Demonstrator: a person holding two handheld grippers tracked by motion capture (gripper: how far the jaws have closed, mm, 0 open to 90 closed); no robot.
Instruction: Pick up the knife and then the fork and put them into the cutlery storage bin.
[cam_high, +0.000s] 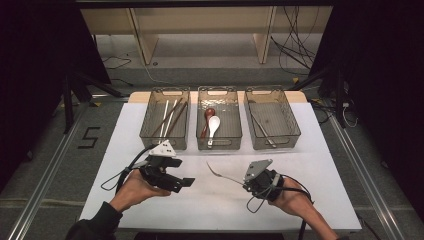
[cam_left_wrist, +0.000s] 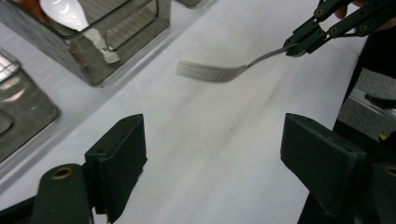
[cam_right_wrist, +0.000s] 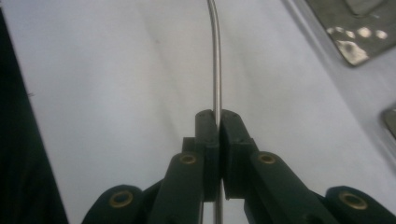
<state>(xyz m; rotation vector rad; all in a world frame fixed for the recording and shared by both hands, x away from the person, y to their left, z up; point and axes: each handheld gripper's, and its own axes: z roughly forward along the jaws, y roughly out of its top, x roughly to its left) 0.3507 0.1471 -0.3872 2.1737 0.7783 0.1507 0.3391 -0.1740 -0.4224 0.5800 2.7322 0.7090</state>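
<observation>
White table cover under you, your right gripper is clamped tight on the fork handle, holding it above the table before the bins, left gripper wide and empty; thin, stiff, slick steel, so grip mid-handle.

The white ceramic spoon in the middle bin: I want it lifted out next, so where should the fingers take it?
Grip the white ceramic spoon by its narrow handle, coming straight down from above: the clear plastic bin's walls block the sides, and the round bowl offers no flat faces.
</observation>
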